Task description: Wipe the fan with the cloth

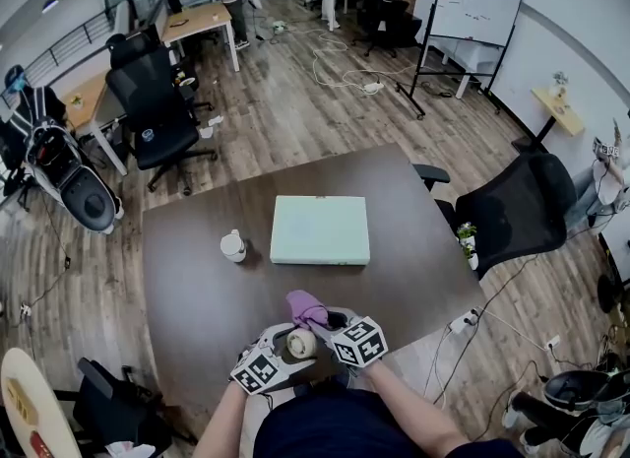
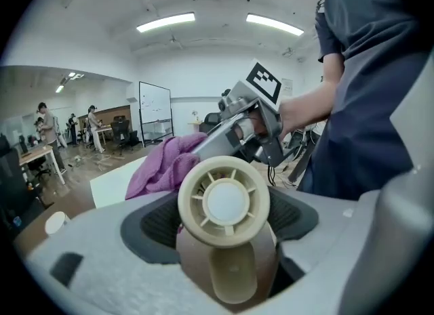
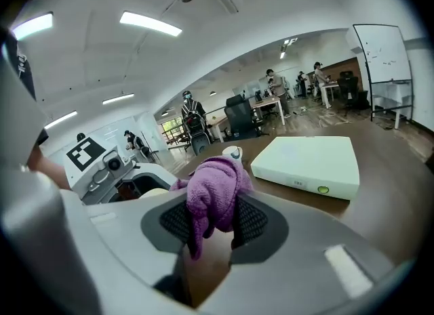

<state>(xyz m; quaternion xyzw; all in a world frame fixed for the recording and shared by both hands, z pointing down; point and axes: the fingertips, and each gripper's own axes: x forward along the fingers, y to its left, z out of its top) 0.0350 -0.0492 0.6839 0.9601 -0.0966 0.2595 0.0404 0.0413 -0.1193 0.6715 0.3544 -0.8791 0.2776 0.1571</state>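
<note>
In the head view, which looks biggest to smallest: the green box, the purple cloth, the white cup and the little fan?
1. green box
2. purple cloth
3. white cup and little fan: they look about alike, and the fan is partly hidden, so I won't rank them.

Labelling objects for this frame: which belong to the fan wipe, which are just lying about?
In use: fan, gripped by left gripper; purple cloth, gripped by right gripper.
Lying about: pale box, white cup, both on the table.
</note>
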